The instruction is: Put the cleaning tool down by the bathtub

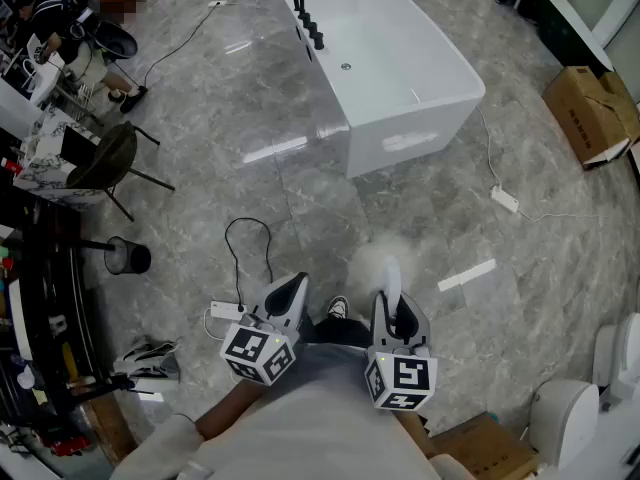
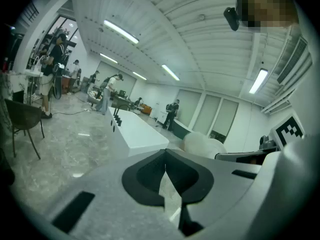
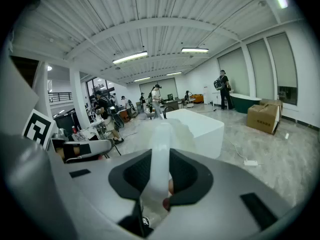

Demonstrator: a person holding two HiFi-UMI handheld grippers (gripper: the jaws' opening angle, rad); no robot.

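The white bathtub (image 1: 385, 63) with a black tap (image 1: 310, 8) stands on the grey marble floor, well ahead of me. My right gripper (image 1: 392, 306) is shut on the white handle of the cleaning tool (image 1: 390, 276), whose pale fluffy head blurs above the jaws. In the right gripper view the handle (image 3: 160, 154) rises between the jaws of the gripper (image 3: 159, 184), with the bathtub (image 3: 202, 126) behind it. My left gripper (image 1: 292, 288) is held beside it at waist height. Its jaws (image 2: 166, 176) meet with nothing between them, and the bathtub (image 2: 135, 131) shows beyond.
A power strip (image 1: 505, 199) and its cable lie right of the tub. Cardboard boxes (image 1: 590, 113) sit far right, another box (image 1: 485, 448) and white fixtures (image 1: 565, 418) at lower right. A chair (image 1: 105, 158), a black bin (image 1: 127, 256) and a corded socket (image 1: 228, 311) stand left.
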